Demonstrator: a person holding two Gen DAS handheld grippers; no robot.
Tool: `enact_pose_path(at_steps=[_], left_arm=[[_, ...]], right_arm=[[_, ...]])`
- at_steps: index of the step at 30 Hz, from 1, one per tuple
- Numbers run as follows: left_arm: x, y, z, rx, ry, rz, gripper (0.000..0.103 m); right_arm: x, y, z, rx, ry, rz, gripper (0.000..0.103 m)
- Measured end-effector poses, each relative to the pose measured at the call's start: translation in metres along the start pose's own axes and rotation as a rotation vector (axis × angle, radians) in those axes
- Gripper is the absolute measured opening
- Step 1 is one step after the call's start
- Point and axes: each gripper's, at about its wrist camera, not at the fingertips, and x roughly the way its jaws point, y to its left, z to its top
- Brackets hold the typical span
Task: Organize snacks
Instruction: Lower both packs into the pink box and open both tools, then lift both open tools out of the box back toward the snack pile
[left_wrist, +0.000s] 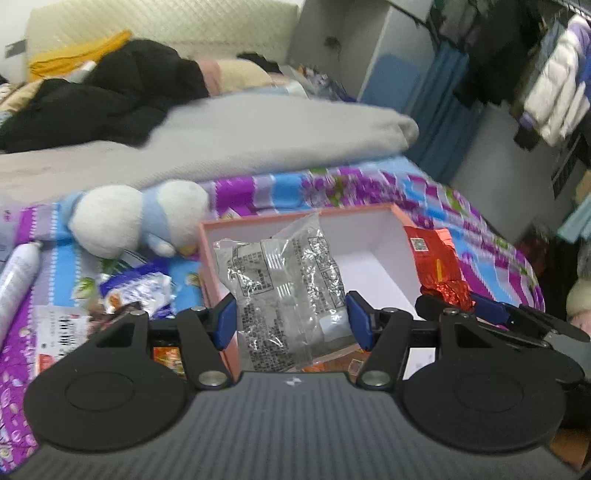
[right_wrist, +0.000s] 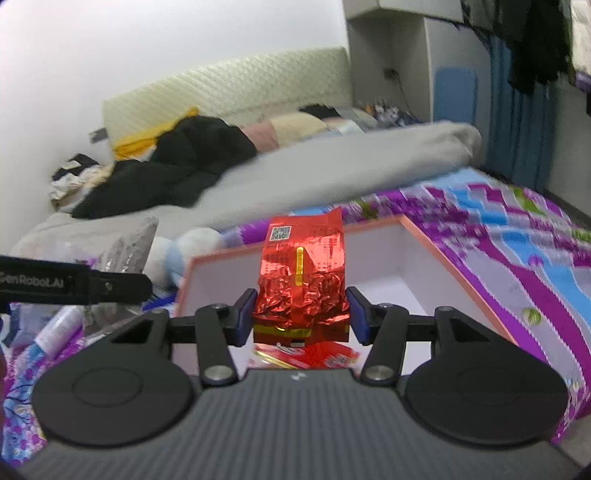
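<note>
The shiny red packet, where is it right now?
The red foil packet sits upright between the jaws of the right gripper, over the open pink box on the bed. In the left wrist view it shows at the box's right edge.

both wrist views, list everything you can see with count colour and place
box: 1, pink outside, white inside, open on the bedspread
silver packet: 1, clear silver with print, between the left gripper's pads over the box
red packet: 1, red foil, between the right gripper's pads over the box
flat red packet: 1, red, on the box floor, near edge
blue-white packet: 1, on the bedspread left of the box
plush toy: 1, white and light blue, behind the box's left corner
bottle: 1, white, lying at far left
bedspread: 1, purple and blue floral
blanket: 1, grey, behind the box
dark clothes: pile, black, far end of bed
left gripper: 1, black, blue pads
right gripper: 1, black, blue pads
</note>
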Motion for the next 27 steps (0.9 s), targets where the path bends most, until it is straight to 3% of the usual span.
enact_pose_path(at_steps=[8, 16, 18, 20, 22, 27], left_arm=[[0.06, -0.006, -0.01, 0.031, 0.123, -0.017, 0.066], [0.082, -0.006, -0.012, 0.049, 0.164, -0.017, 0.067], [0.082, -0.006, -0.012, 0.046, 0.167, -0.018, 0.069], [0.08, -0.005, -0.011, 0.029, 0.164, -0.025, 0.077], [0.073, -0.007, -0.009, 0.028, 0.142, -0.02, 0.081], [0.047, -0.01, -0.002, 0.046, 0.085, -0.016, 0.081]], right_arm=[[0.04, -0.017, -0.017, 0.005, 0.125, -0.028, 0.054], [0.054, -0.023, -0.027, 0.027, 0.17, -0.034, 0.055], [0.059, -0.025, -0.029, 0.028, 0.187, -0.045, 0.056], [0.059, -0.028, -0.029, 0.048, 0.188, -0.036, 0.061], [0.057, -0.029, -0.029, 0.053, 0.182, -0.031, 0.076], [0.046, -0.028, -0.026, 0.056, 0.157, -0.03, 0.076]])
